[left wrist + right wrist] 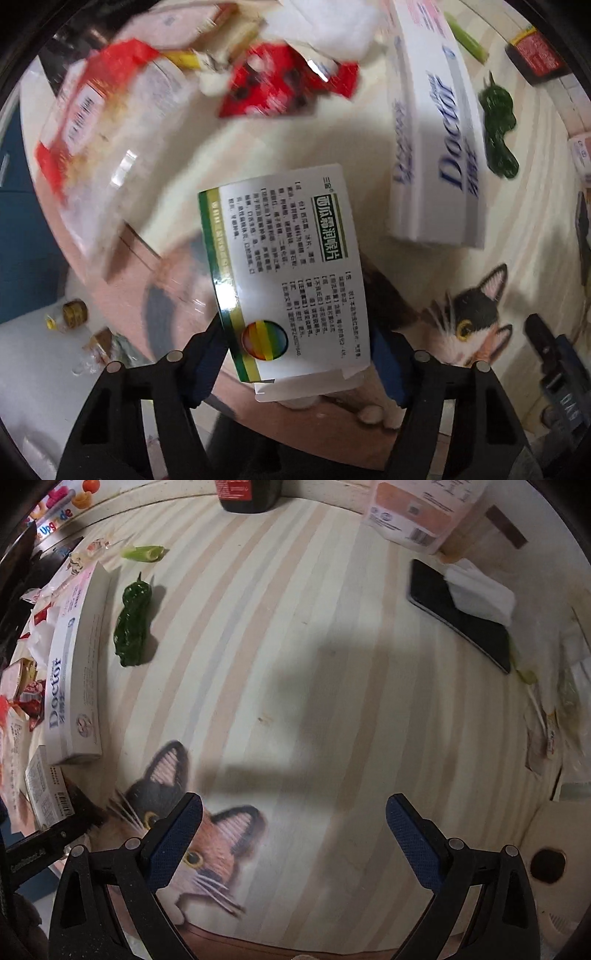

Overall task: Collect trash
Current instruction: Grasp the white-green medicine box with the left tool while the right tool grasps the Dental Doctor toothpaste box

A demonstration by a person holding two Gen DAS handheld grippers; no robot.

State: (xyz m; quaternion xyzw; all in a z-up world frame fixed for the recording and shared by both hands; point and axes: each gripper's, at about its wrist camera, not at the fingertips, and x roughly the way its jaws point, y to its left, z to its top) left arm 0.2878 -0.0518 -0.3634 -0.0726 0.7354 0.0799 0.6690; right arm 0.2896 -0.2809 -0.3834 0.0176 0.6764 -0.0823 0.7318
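My left gripper point(295, 354) is shut on a white and green medicine box point(288, 269) with black print and a rainbow disc, held above the table edge. The same box point(46, 790) shows at the far left of the right wrist view. My right gripper point(293, 834) is open and empty, low over the striped tablecloth point(295, 664) near its printed cat. A long white "Doctor" box point(436, 140) point(75, 672) lies on the cloth. A dark green pepper point(498, 129) point(133, 618) lies beside it. Red and white wrappers point(110, 122) are piled at the upper left of the left wrist view.
A black phone point(458, 613) with a white tissue point(480, 590) on it lies at the right. A green stalk piece point(144, 553), a dark bottle point(247, 494) and a pink-white packet point(417, 513) stand at the far edge. More wrappers point(546, 709) lie at the right edge.
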